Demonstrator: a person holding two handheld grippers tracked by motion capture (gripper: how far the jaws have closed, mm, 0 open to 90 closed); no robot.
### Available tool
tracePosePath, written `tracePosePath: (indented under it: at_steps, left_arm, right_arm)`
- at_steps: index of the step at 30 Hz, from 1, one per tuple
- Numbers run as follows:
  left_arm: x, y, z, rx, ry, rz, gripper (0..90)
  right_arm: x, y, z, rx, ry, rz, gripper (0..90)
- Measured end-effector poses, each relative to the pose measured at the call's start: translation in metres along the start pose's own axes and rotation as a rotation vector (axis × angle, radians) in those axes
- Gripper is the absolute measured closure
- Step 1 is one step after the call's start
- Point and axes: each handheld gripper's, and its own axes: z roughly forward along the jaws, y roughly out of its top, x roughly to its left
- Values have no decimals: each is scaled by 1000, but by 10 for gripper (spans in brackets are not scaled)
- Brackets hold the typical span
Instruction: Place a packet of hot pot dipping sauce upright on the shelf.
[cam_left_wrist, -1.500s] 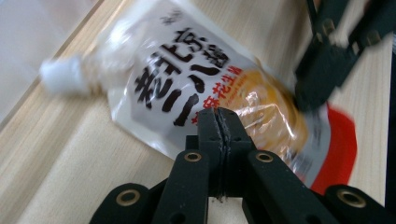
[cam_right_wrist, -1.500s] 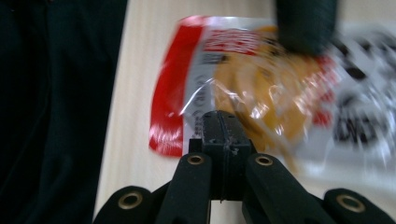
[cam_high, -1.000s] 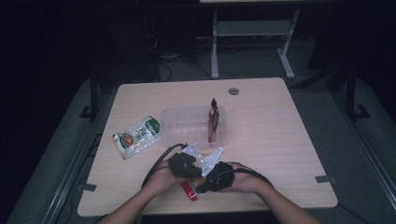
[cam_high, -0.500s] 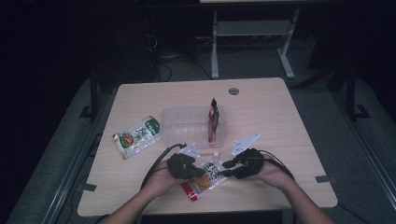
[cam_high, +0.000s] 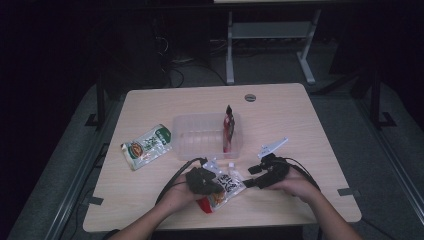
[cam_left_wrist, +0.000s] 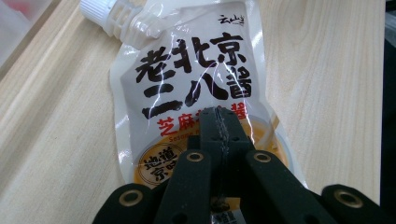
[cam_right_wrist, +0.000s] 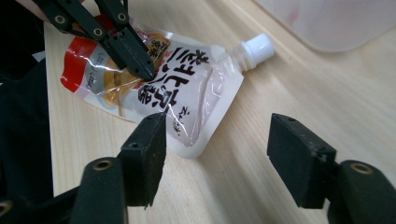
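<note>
A white and orange sauce pouch (cam_high: 226, 186) with a white screw cap lies flat near the table's front edge; its black lettering fills the left gripper view (cam_left_wrist: 196, 79). My left gripper (cam_high: 219, 188) is shut, its closed tips (cam_left_wrist: 219, 116) pressed against the pouch's printed face. In the right gripper view those tips (cam_right_wrist: 142, 70) rest on the pouch (cam_right_wrist: 196, 93). My right gripper (cam_high: 251, 182) stands open just right of the pouch, its jaws (cam_right_wrist: 217, 135) wide apart over bare wood beside the pouch's corner.
A clear plastic container (cam_high: 200, 135) sits mid-table with a red packet (cam_high: 228, 127) standing at its right end. A green snack bag (cam_high: 146, 146) lies to the left. A cable grommet (cam_high: 250, 97) marks the far edge. Dark floor surrounds the table.
My right gripper has drawn away to the right from the left one and now stands apart, which uncovers the pouch. The left gripper has stayed on the pouch.
</note>
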Motion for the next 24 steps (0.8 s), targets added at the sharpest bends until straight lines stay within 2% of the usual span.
tracePosePath:
  at_steps: [4, 17, 19, 21, 22, 23, 24]
  left_arm:
    - [0, 0, 0, 0, 3, 3, 900]
    - [0, 0, 0, 2, 2, 1, 900]
    - [0, 0, 0, 1, 2, 1, 900]
    - [0, 0, 0, 1, 2, 1, 900]
    - [0, 0, 0, 0, 2, 0, 900]
    - [0, 0, 0, 1, 2, -1, 900]
    - [0, 0, 0, -1, 3, -1, 900]
  right_arm:
    - [0, 2, 10, 23, 12, -1, 353]
    - [-1, 9, 28, 15, 69, 11, 356]
    - [0, 11, 29, 18, 80, 26, 362]
    - [-1, 11, 31, 12, 97, 29, 373]
    - [0, 12, 33, 4, 119, 45, 399]
    - [0, 12, 33, 4, 119, 45, 399]
    - [1, 12, 35, 12, 146, 57, 463]
